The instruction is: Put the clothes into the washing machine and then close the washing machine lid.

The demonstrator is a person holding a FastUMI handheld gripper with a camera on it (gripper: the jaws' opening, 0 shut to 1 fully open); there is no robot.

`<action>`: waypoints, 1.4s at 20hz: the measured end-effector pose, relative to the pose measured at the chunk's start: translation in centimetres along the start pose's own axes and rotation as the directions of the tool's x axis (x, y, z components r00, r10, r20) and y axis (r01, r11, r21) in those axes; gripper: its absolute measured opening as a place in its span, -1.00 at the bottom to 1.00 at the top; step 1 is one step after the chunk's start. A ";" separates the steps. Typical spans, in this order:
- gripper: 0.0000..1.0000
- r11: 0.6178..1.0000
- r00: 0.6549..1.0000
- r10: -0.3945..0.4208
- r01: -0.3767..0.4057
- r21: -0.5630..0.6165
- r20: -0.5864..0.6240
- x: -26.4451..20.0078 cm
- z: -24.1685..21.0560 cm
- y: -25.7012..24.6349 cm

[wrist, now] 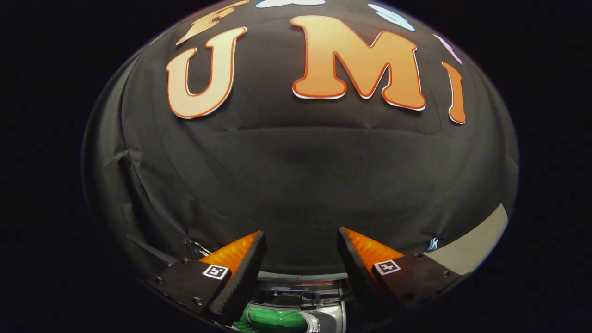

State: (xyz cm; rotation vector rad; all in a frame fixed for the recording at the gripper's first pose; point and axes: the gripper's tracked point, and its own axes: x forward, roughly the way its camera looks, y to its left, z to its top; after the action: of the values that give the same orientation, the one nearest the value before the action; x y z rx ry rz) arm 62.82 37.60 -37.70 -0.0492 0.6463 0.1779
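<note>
Tongs [301,240] released, fingers spread and empty, above the washer [300,298]; green cloth [277,320] lies low between them, judged soft, light, best pinched at a raised fold.

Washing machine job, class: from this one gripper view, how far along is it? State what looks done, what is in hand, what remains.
Done: nothing can be confirmed. In hand: nothing; the claw is open, fingers apart and empty, facing the black cloth wall. Below them shows a silver appliance rim with something green inside. Remaining: loading clothes and closing the lid, as far as this shows.
</note>
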 end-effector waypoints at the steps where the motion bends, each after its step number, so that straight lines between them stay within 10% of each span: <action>1: 0.96 0.998 0.999 -0.002 0.000 0.056 0.032 0.6 0.1 -0.4; 28: 0.95 1.000 0.961 0.025 -0.027 0.005 0.274 -11.5 -8.5 0.6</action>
State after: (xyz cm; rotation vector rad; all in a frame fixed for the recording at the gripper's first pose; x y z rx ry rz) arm 48.59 35.62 -37.55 -0.0068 0.3707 0.2032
